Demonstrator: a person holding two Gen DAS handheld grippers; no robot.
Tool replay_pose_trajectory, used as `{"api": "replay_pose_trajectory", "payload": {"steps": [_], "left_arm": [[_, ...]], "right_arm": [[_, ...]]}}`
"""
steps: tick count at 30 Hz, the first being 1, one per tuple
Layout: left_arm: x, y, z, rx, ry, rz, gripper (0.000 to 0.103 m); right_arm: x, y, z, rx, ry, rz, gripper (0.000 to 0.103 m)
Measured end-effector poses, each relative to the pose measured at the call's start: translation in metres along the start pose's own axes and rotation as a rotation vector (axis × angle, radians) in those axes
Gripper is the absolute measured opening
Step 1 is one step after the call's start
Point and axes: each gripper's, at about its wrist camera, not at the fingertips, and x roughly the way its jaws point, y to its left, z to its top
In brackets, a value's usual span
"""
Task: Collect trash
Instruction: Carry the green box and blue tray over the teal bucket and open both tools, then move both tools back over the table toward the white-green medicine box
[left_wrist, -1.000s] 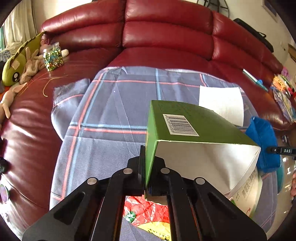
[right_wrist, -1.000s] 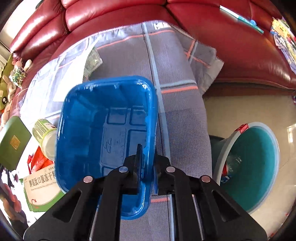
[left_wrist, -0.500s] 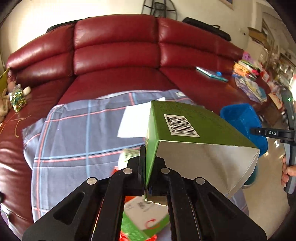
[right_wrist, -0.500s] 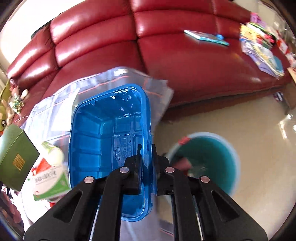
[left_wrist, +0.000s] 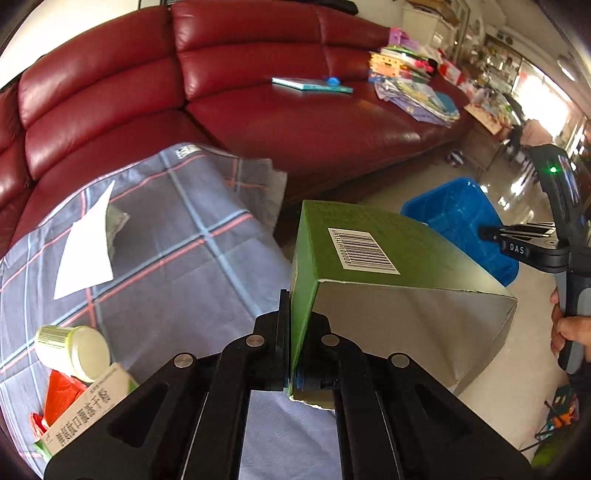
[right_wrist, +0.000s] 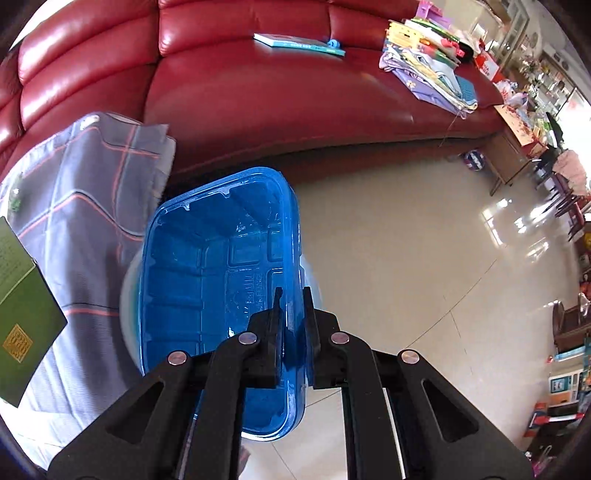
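Between the left gripper's (left_wrist: 295, 314) clamped jaws stands the green carton (left_wrist: 369, 258), while the right gripper (right_wrist: 293, 306) pinches the blue tray's (right_wrist: 207, 280) rim, both seemingly bound for disposal.

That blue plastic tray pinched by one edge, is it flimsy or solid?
Probably flimsy: the blue tray looks thin and see-through. Likely light, since the right gripper holds it by one wall alone. Its glossy plastic may be slippery.
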Motion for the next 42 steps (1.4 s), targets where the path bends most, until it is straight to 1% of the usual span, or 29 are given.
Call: {"api": "replay_pose_trajectory", "payload": {"steps": [1, 2, 4, 6, 9, 10, 11, 12, 14, 16, 18, 19, 21, 22, 23, 25, 26, 29, 34, 38, 42], "left_arm": [[0.007, -0.007, 0.002, 0.011, 0.007, -0.005, 0.003], [0.012, -0.012, 0.003, 0.020, 0.014, -0.010, 0.003], [0.022, -0.023, 0.007, 0.034, 0.030, -0.017, 0.003], [0.031, -0.030, 0.009, 0.052, 0.040, -0.016, 0.003], [0.041, -0.037, 0.010, 0.063, 0.061, -0.021, 0.003], [0.045, -0.039, 0.010, 0.068, 0.066, -0.019, 0.003], [0.047, -0.039, 0.010, 0.073, 0.069, -0.017, 0.003], [0.049, -0.040, 0.009, 0.077, 0.074, -0.019, 0.003], [0.055, -0.044, 0.009, 0.087, 0.086, -0.020, 0.003], [0.065, -0.050, 0.009, 0.104, 0.100, -0.015, 0.003], [0.076, -0.058, 0.010, 0.121, 0.122, -0.018, 0.003], [0.082, -0.062, 0.011, 0.130, 0.132, -0.019, 0.007], [0.094, -0.070, 0.013, 0.145, 0.164, -0.037, 0.010], [0.100, -0.074, 0.014, 0.150, 0.178, -0.046, 0.021], [0.103, -0.076, 0.015, 0.155, 0.179, -0.042, 0.038], [0.101, -0.080, 0.017, 0.162, 0.150, -0.016, 0.057], [0.099, -0.080, 0.017, 0.161, 0.140, -0.019, 0.064], [0.095, -0.080, 0.013, 0.161, 0.125, -0.022, 0.078], [0.088, -0.076, 0.010, 0.145, 0.114, -0.015, 0.087], [0.077, -0.070, 0.007, 0.116, 0.117, -0.023, 0.093], [0.065, -0.063, 0.002, 0.097, 0.114, -0.032, 0.094]], "right_arm": [[0.005, -0.002, 0.000, 0.005, 0.013, 0.013, 0.014], [0.009, -0.005, 0.000, 0.014, 0.023, 0.026, 0.034], [0.014, -0.012, 0.000, 0.023, 0.017, 0.046, 0.058], [0.015, -0.015, 0.000, 0.030, 0.013, 0.060, 0.058], [0.020, -0.019, 0.002, 0.051, 0.022, 0.095, 0.063], [0.020, -0.019, 0.002, 0.058, 0.025, 0.103, 0.071], [0.019, -0.021, 0.002, 0.064, 0.027, 0.110, 0.074], [0.019, -0.021, 0.003, 0.067, 0.025, 0.116, 0.077], [0.018, -0.023, 0.002, 0.070, 0.024, 0.125, 0.077], [0.017, -0.025, 0.002, 0.084, 0.028, 0.137, 0.087], [0.016, -0.031, 0.002, 0.102, 0.022, 0.133, 0.087], [0.016, -0.033, 0.001, 0.112, 0.021, 0.129, 0.088], [0.016, -0.038, 0.000, 0.128, 0.025, 0.127, 0.089], [0.017, -0.040, -0.001, 0.132, 0.028, 0.122, 0.089], [0.017, -0.042, -0.002, 0.134, 0.030, 0.117, 0.089], [0.019, -0.044, -0.004, 0.141, 0.038, 0.116, 0.089], [0.019, -0.045, -0.005, 0.145, 0.040, 0.117, 0.089], [0.022, -0.047, -0.007, 0.154, 0.053, 0.118, 0.089], [0.024, -0.044, -0.008, 0.154, 0.071, 0.122, 0.089], [0.022, -0.035, -0.010, 0.135, 0.084, 0.120, 0.093], [0.017, -0.023, -0.011, 0.113, 0.091, 0.126, 0.093]]}}
